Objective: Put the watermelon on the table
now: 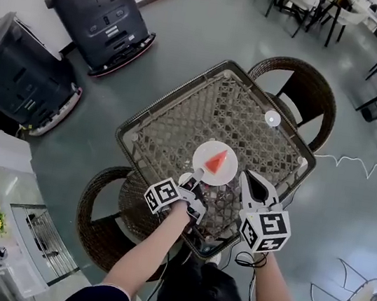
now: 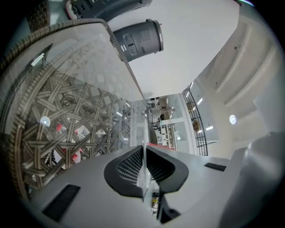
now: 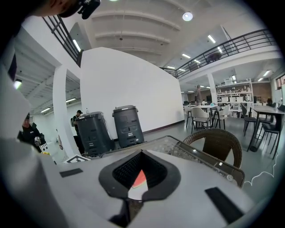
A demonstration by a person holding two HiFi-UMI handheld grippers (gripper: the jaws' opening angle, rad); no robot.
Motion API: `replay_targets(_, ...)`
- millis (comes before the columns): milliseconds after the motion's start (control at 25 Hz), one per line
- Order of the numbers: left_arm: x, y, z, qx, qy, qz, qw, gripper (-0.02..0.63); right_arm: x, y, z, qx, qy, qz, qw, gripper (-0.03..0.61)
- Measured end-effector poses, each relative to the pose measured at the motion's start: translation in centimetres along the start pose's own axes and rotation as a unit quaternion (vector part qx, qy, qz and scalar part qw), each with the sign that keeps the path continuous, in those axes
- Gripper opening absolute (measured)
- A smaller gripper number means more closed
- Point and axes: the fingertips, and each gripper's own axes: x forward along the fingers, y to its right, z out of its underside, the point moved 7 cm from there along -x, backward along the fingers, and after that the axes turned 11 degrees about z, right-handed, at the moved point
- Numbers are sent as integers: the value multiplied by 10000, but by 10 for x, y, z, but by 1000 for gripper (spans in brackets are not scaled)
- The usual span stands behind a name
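A red watermelon wedge (image 1: pixel 217 160) lies on a small white plate (image 1: pixel 205 155) over the near half of the glass-topped wicker table (image 1: pixel 179 116). My left gripper (image 1: pixel 197 177) is shut on the plate's near rim. In the left gripper view the thin white plate edge (image 2: pixel 143 176) stands pinched between the ribbed pads of the left gripper (image 2: pixel 143 169). My right gripper (image 1: pixel 257 187) hovers open just right of the plate, holding nothing. Through the right gripper (image 3: pixel 140 186) jaws I see the watermelon (image 3: pixel 140 179) and a bit of plate (image 3: pixel 132 194).
Two dark wheeled bins (image 1: pixel 100 12) (image 1: pixel 16 76) stand left of the table. One wicker chair (image 1: pixel 304 94) is at the far right corner, another (image 1: pixel 110 219) at the near left. A small white disc (image 1: pixel 272 118) sits on the glass. More chairs and tables stand at the back right.
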Motion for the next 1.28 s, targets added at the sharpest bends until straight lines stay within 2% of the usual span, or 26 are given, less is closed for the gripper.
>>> replay_targets(600, 16, -22, 5, 11, -104, -481, 9988, 18, -2, 14, 2, 21, -39, 113, 9999, 3)
replay_targets(1280, 19, -30, 11, 101, -174, -682, 9975, 17, -6, 26, 10, 87, -118, 212, 9997, 3)
